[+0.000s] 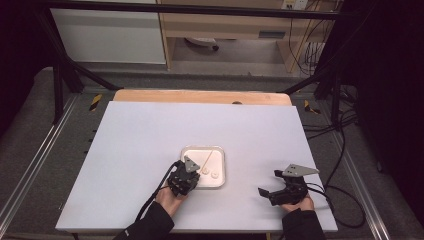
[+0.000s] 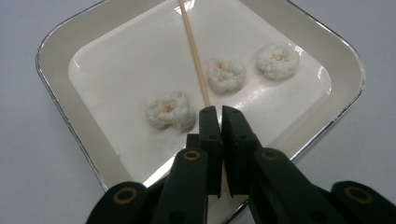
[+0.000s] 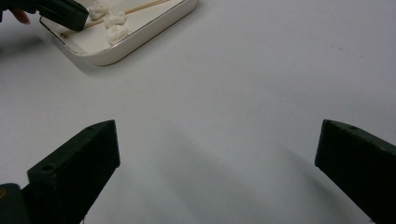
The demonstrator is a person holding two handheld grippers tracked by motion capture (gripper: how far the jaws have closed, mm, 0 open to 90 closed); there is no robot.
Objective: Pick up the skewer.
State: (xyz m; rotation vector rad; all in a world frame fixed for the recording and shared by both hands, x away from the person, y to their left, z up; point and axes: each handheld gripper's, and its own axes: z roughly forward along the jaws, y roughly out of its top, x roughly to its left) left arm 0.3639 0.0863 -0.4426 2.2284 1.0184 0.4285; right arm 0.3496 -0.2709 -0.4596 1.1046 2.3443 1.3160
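A square white plate [image 2: 56,70] holds three white puffy pieces [image 2: 169,109], [image 2: 226,73], [image 2: 278,60] and a thin wooden skewer [image 2: 194,51] lying across it. My left gripper [image 2: 218,112] is over the plate's near edge, its jaws shut on the skewer's near end. In the high view the left gripper [image 1: 195,173] sits at the left side of the plate [image 1: 222,170]. My right gripper [image 1: 267,182] rests near the table's front right, jaws wide open with nothing between them [image 3: 217,149]. The right gripper view shows the plate [image 3: 140,42] at its top left.
The table is covered by a pale sheet [image 1: 150,135], with a wooden strip [image 1: 200,96] at its far edge. Black frame posts [image 1: 60,85] stand at the back corners. Cables [image 1: 345,150] trail off the right side.
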